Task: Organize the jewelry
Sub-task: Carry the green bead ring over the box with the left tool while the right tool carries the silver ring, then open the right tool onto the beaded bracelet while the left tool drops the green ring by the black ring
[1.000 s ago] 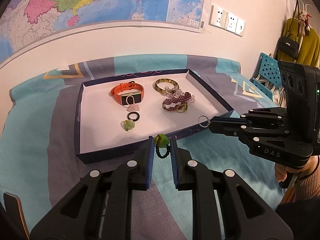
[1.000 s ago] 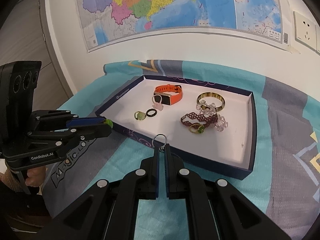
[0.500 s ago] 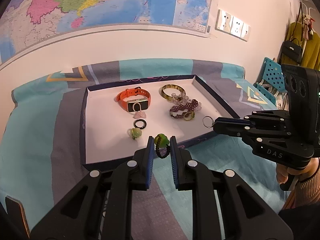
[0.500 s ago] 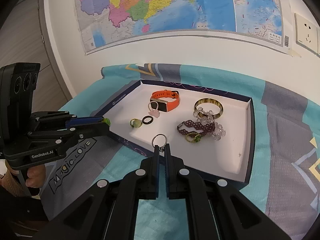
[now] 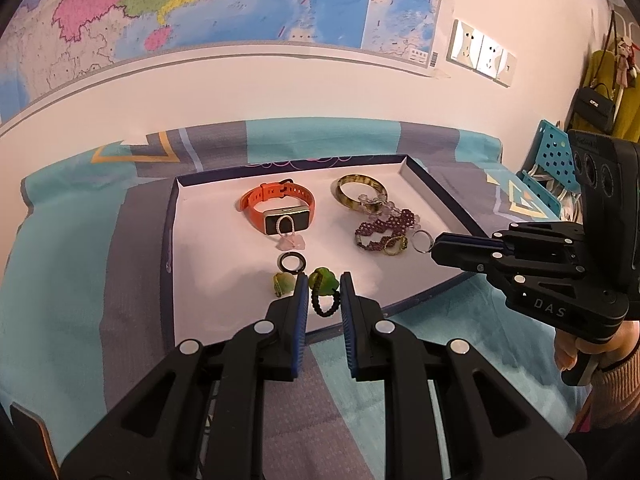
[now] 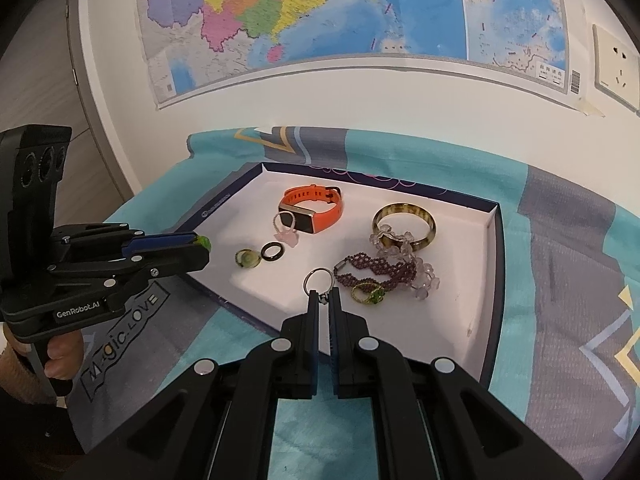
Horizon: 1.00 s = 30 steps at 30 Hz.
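Note:
My left gripper (image 5: 323, 288) is shut on a black beaded ring with a green stone (image 5: 322, 282), held over the front edge of the white-lined tray (image 5: 444, 216). My right gripper (image 6: 324, 300) is shut on a silver ring (image 6: 318, 280), held over the tray's front part (image 6: 490, 280). In the tray lie an orange watch (image 5: 280, 208), an amber bangle (image 5: 360, 196), a purple beaded bracelet (image 5: 384, 232), a black ring (image 5: 292, 262), a green stone ring (image 5: 282, 283) and a pink charm (image 5: 292, 243).
The tray sits on a teal and grey bedspread (image 5: 80, 280). A wall with a map (image 5: 200, 8) rises behind it. A blue chair (image 5: 554, 160) and hanging bags (image 5: 596, 104) stand at the right.
Both grippers have moved forward over the tray's front edge, each still holding its ring. The tray items have not moved.

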Tool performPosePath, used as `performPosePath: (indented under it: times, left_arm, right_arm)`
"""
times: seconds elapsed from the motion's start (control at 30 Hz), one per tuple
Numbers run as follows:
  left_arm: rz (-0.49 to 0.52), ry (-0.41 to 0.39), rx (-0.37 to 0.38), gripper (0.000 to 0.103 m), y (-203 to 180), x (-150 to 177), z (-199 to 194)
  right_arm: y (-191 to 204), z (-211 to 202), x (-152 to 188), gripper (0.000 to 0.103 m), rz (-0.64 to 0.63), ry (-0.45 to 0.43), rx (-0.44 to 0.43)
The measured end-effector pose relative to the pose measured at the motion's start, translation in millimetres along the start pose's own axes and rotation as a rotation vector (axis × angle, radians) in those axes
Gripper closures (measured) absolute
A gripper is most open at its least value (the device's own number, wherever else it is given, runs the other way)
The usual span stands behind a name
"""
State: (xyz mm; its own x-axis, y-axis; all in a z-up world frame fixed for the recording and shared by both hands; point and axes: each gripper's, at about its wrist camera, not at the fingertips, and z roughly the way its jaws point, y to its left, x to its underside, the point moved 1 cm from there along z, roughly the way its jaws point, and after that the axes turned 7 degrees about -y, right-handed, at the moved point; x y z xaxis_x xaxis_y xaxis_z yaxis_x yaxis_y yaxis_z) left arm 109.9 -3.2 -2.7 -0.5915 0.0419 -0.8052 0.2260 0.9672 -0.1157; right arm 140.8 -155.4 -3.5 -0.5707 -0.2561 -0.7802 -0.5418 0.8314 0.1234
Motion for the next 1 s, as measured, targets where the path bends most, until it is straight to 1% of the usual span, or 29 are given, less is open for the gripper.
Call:
performPosePath:
  times: [0.5,1.0]
  left_arm:
    - [-0.011,0.026,-0.021,0.087,5,-2,21]
    - [-0.031,0.048,-0.022,0.087,6,-4,34]
  right_arm:
    - [-11,17,-5,0.1,0.018,0.015,0.019]
    - [-16,26,-4,0.1,0.034,0.027,0.023]
